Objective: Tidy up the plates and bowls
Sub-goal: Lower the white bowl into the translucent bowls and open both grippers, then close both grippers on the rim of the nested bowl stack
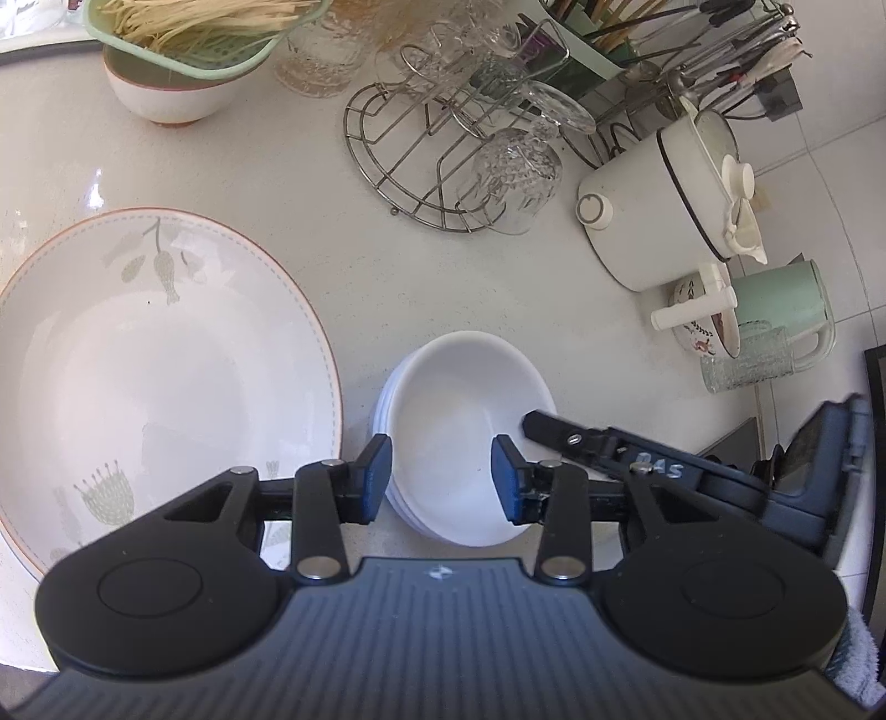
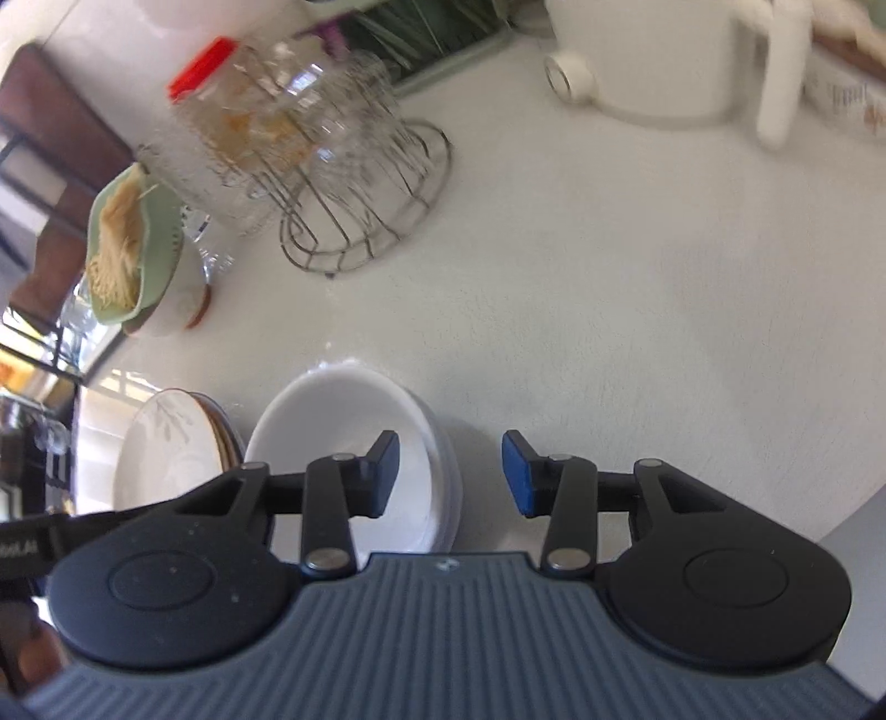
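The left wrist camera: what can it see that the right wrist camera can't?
Only the left wrist view shows the white pot lying tipped over, the mint green mug and the right gripper at the bowls' rim. Only the right wrist view shows the red-lidded jar. Both show the stack of white bowls, the flowered plate, the wire rack and the noodle basket.

Floral plate (image 1: 155,354): left and near rim cut by frame edge and left gripper body. Stacked white bowls (image 2: 354,443): near side hidden behind right gripper. Red-lidded jar (image 2: 238,111), wire rack (image 2: 376,205): motion-blurred. Utensils (image 1: 720,33): far ends cropped.
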`<state>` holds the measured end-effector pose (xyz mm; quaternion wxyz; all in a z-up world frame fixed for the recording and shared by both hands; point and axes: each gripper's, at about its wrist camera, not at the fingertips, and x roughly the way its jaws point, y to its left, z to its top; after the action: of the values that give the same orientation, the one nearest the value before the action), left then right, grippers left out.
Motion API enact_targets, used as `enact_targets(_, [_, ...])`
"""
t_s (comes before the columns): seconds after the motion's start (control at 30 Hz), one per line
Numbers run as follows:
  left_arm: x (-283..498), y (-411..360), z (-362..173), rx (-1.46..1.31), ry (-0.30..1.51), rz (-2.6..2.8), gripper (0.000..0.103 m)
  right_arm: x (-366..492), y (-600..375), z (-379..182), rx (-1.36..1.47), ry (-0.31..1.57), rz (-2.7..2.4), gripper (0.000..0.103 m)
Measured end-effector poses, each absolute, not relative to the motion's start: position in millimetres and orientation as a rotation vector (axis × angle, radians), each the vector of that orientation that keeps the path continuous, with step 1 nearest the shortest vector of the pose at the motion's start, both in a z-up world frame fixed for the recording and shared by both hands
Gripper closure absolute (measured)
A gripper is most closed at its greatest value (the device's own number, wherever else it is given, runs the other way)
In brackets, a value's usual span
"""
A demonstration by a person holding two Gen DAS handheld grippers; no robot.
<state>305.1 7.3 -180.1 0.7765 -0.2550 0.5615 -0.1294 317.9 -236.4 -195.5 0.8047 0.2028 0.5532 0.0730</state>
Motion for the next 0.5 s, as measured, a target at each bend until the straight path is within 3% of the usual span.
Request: enact_targets(0.5, [306,3,-177,-0.544,1.216,-0.266,0.058,314,-251,-236,0.753,1.289,0.154,0.059])
